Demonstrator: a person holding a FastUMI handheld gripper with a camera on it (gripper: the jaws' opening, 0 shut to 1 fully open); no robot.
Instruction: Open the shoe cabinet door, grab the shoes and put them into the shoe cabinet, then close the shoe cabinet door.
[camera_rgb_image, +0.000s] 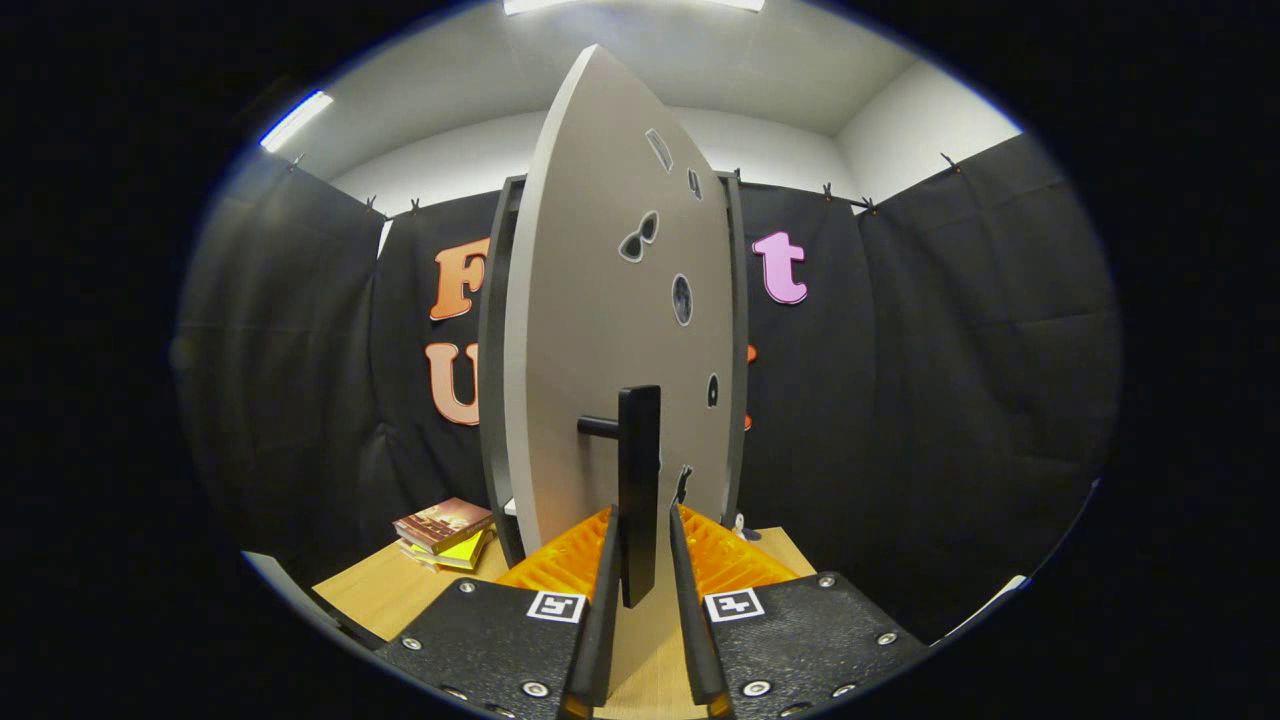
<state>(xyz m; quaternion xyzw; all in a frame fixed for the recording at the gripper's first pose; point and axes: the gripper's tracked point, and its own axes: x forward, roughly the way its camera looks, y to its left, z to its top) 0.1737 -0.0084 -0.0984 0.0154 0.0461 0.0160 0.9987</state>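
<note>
Two fingers of the gripper (641, 560) reach forward over a wooden table (385, 595), bracketing the lower end of a dark vertical bar handle (638, 490) on the shoe cabinet door (600, 330). A narrow gap shows between each finger and the handle, so the fingers sit close around it; whether they actually press on it cannot be told. Pale grey, the door stands edge-on to the camera, swung out from the dark cabinet frame (492, 380) behind it, and bears several small cut-out shapes (682, 298) on its right face. Left of the cabinet, farther back on the table, lies a small stack of books (443, 530). Just right of the cabinet's foot a small pale object sits on the table, too small to identify.
</note>
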